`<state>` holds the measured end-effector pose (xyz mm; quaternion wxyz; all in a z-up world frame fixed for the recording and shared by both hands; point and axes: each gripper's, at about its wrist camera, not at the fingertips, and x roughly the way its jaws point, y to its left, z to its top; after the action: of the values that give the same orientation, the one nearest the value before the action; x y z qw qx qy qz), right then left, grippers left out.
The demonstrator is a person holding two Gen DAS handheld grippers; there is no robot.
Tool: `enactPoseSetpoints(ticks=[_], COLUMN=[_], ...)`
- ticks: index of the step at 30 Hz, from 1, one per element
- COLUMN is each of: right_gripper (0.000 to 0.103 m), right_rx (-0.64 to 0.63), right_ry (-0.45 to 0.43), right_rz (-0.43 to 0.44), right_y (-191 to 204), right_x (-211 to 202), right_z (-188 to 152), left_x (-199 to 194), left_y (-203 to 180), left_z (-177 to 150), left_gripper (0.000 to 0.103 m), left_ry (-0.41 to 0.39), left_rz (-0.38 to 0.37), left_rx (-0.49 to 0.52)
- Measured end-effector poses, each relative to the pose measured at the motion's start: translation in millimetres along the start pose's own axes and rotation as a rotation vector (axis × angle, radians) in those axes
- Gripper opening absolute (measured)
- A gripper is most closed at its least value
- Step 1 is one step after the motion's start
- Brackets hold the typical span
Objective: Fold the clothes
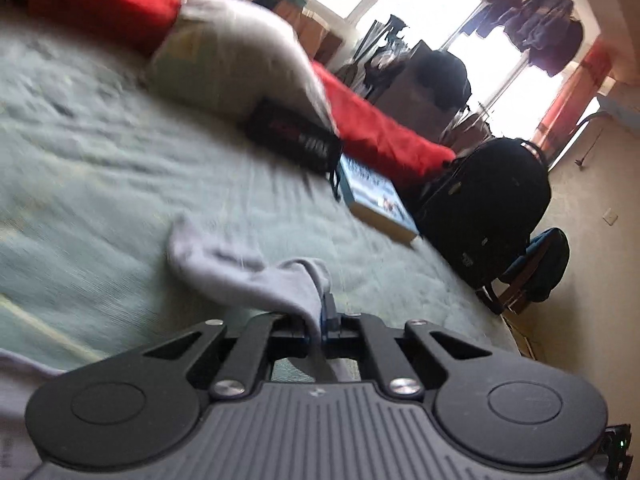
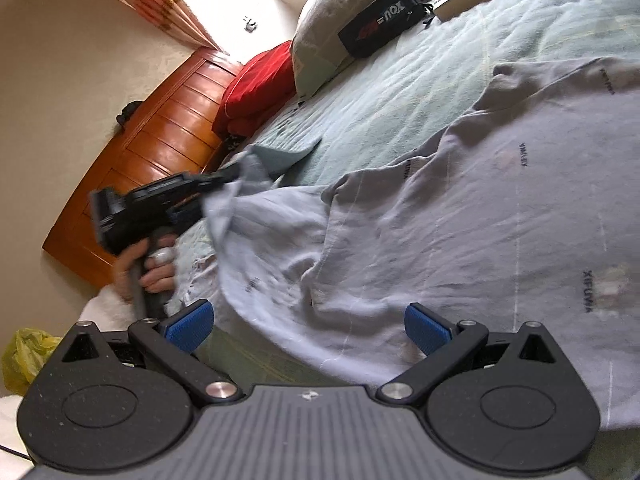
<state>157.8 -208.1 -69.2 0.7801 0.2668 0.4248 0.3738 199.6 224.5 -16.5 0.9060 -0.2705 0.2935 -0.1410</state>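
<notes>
The shirt (image 2: 500, 208), pale lilac with small printed words, lay spread over the green bedcover (image 2: 400, 92), with one sleeve pulled out toward the wooden headboard (image 2: 160, 128). The left gripper (image 1: 322, 320) was closed on the end of that sleeve (image 1: 248, 272); in its own view the cloth came out from between the blue pads and hung a little loose. In the right wrist view the same tool appeared as a black, blurred shape at the sleeve end, held by the person's hand (image 2: 148, 264). The right gripper (image 2: 310, 326) stood wide open above the near edge of the shirt and held nothing.

The step in hand seemed to be the folding of the sleeve inward over the body. To do it well, the left hand should probably carry the sleeve low and flat across the chest, so that the cloth does not twist. The right tongs could press the shirt at the shoulder line, to keep the body from sliding. The pillow (image 1: 228, 60), the black pouch (image 1: 292, 136) and the book (image 1: 376, 200) lay well apart, so they should not disturb the fold.
</notes>
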Motion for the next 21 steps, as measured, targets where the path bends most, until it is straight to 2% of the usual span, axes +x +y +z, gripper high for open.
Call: enactPoseSetpoints(ticks=[3, 7, 12, 14, 15, 17, 18, 20, 21], right_gripper=[0.103, 0.103, 0.103, 0.103, 0.103, 0.098, 0.089, 0.075, 0.068], right_rx=[-0.024, -0.068, -0.101, -0.123, -0.146, -0.216, -0.252, -0.354, -0.408], right_ry=[-0.001, -0.006, -0.007, -0.01, -0.016, -0.019, -0.02, -0.014, -0.005], right_rz=[-0.017, -0.055, -0.096, -0.122, -0.142, -0.188, -0.211, -0.261, -0.291], right_y=[3.2, 9.7, 12.5, 15.4, 17.8, 25.9, 30.1, 40.8, 45.6], right_x=[-0.6, -1.3, -1.5, -1.7, -2.2, -2.6, -2.7, 0.9, 5.9], right_z=[-1.6, -4.8, -5.5, -4.9, -3.4, 3.9, 7.6, 18.4, 23.9], left_x=[-28.3, -47.7, -49.2, -47.8, -48.8, -50.9, -52.2, -58.4, -60.6], left_y=[1.1, 13.3, 45.0, 54.1, 56.6, 61.5, 63.9, 67.7, 69.2], left_z=[-3.5, -21.5, -45.9, -53.3, -55.0, -58.5, -60.1, -61.3, -62.0], left_gripper=[0.003, 0.003, 0.003, 0.005, 0.008, 0.028, 0.032, 0.048, 0.05], left_ry=[-0.048, -0.064, -0.017, 0.019, 0.024, 0.035, 0.039, 0.026, 0.022], left_rz=[0.042, 0.083, 0.146, 0.13, 0.132, 0.137, 0.137, 0.101, 0.088], left_rx=[0.056, 0.087, 0.038, 0.018, 0.005, -0.02, -0.034, -0.085, -0.107])
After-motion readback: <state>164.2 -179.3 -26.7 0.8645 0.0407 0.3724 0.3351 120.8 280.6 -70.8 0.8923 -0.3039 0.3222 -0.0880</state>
